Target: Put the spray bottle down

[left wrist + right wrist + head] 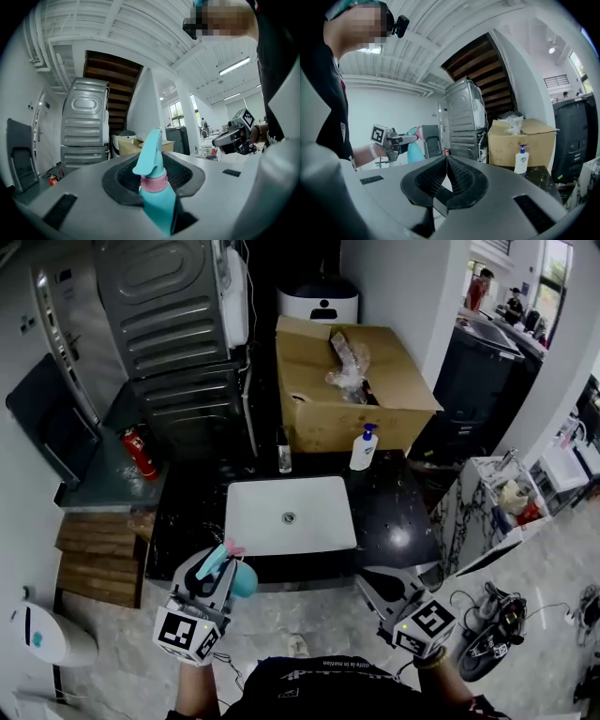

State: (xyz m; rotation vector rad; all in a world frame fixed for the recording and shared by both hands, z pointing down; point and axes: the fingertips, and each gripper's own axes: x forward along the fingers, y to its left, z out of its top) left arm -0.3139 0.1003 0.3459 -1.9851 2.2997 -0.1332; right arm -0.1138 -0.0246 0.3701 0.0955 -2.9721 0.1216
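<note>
Spray bottle, teal plastic with a pink collar point(242, 579): it is in the air, low at the left of the head view and just short of the counter's front edge. The left gripper point(217, 566) carries it. The left gripper view shows the jaws pinching the bottle's body below the collar, with the trigger head rising above the pads. The bottle rests on no surface.

Centre: a white rectangular basin point(289, 515) is set into a black speckled stone countertop point(394, 512). Behind the basin stand a small clear bottle point(284, 457), a white pump bottle with a blue head point(363, 448) and an open brown cardboard box point(352, 385).

Right: the right gripper point(375, 582) hangs below the counter's front edge, its jaws pressed together with nothing between them.

Assessment: the set-down is not yet done. What is left is to bring the bottle over bare counter, lower it until its base bears, spread the jaws and draw clear. The bare strip left of the basin appears to be the nearest landing place.
</note>
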